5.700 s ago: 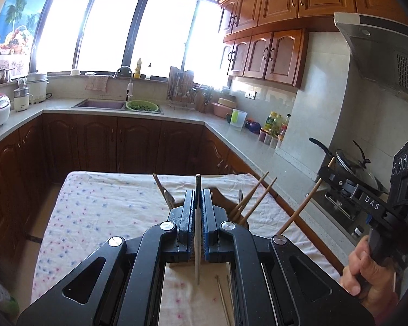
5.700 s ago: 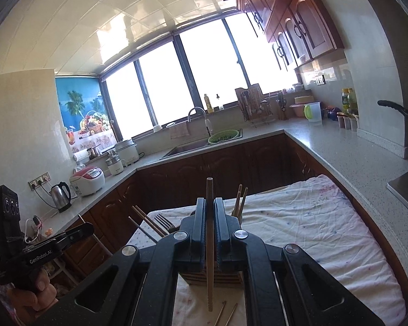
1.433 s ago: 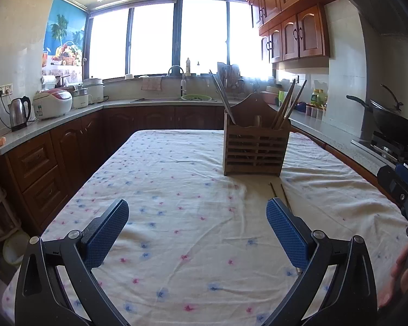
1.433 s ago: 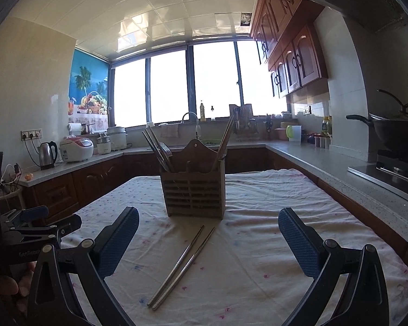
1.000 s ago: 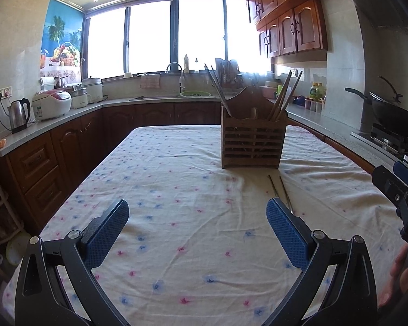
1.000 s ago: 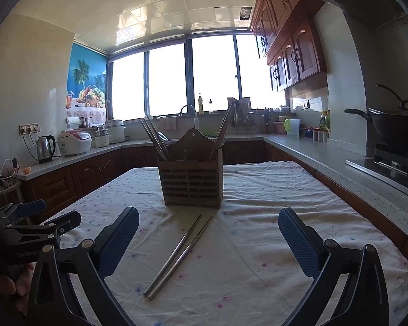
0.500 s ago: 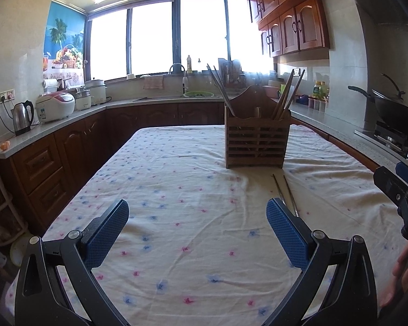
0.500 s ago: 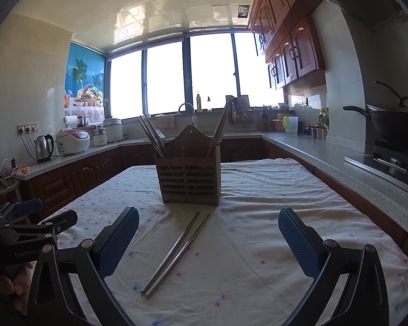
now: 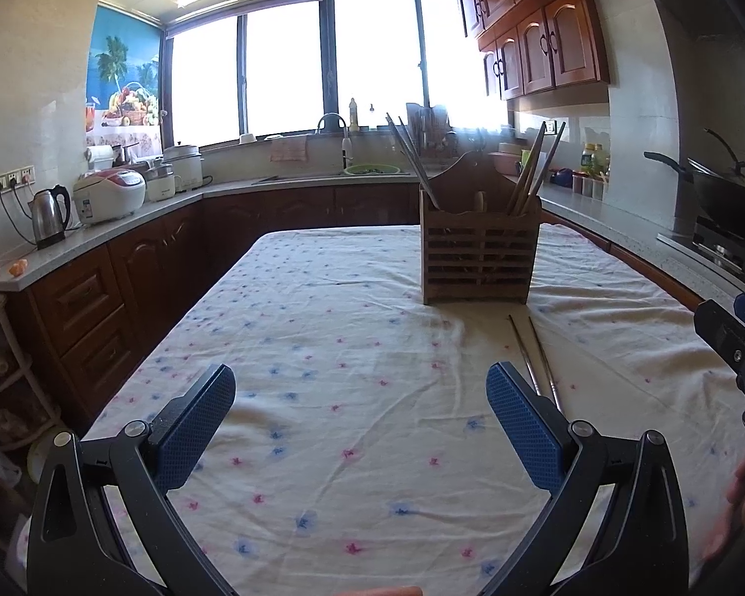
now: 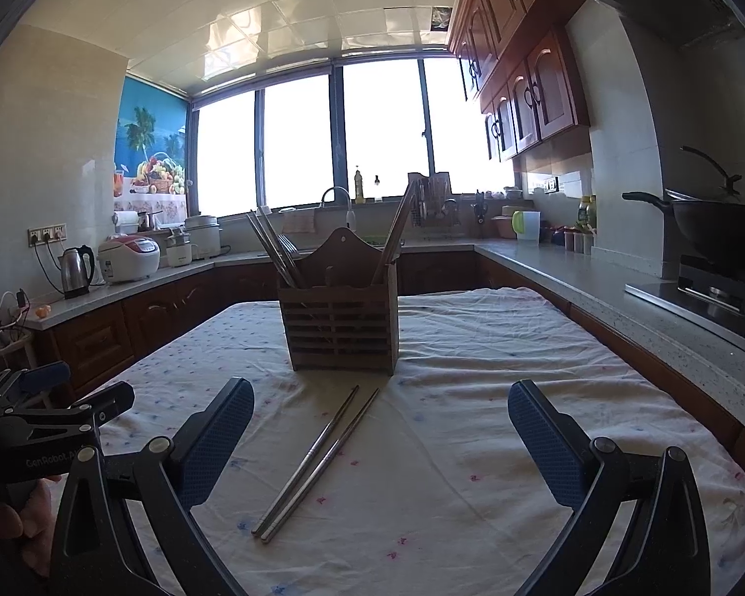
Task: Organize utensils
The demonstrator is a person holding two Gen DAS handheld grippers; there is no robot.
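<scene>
Wooden slatted utensil holder (image 10: pixel 341 318) is standing upright on the cloth-covered tabletop (image 10: pixel 496 397), toward its far end, with wooden chopsticks (image 9: pixel 536 169) and metal utensils (image 10: pixel 273 248) leaning out of it. Two steel chopsticks (image 10: pixel 318 462) are lying flat on the cloth just in front of the holder, tips spreading slightly toward it, apart from both tools. Right tool (image 10: pixel 380 439) is hovering over the near edge, blue pads spread wide, gripping nothing. Left tool (image 9: pixel 360 432) is doing the same, jaws wide apart and empty. White lettering "GenRobot.AI" is showing on the left tool's black body in the right wrist view. A hand (image 10: pixel 10 521) is wrapping that handle.
</scene>
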